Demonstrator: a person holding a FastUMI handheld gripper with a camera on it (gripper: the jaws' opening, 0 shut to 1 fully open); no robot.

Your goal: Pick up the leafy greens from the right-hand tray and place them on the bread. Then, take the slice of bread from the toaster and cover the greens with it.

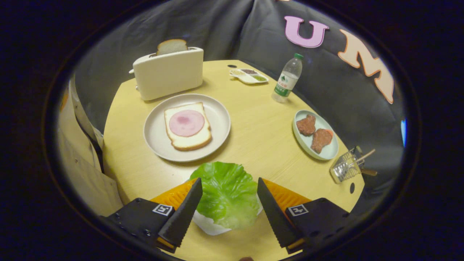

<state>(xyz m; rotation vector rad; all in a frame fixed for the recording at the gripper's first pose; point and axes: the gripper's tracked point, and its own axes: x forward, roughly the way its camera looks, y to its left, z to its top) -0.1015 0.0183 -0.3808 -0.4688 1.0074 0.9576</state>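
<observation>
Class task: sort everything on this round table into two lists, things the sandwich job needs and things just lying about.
Needed: green lettuce leaf between the open black gripper fingers; ham-topped bread slice on beige plate; bread slice in white toaster.

Lying about: plastic water bottle; meat patties; condiment tray; wire basket.

Two bread slices (pixel 187 127), two patties (pixel 314 132)

Even, fairly bright light falls from above on my table (pixel 253 137); the plate (pixel 156 134) and toaster (pixel 168 74) cast soft, short shadows. Fisheye curvature bends the table's rim, edges darken, and my fingers (pixel 181 214) look slightly soft.
</observation>
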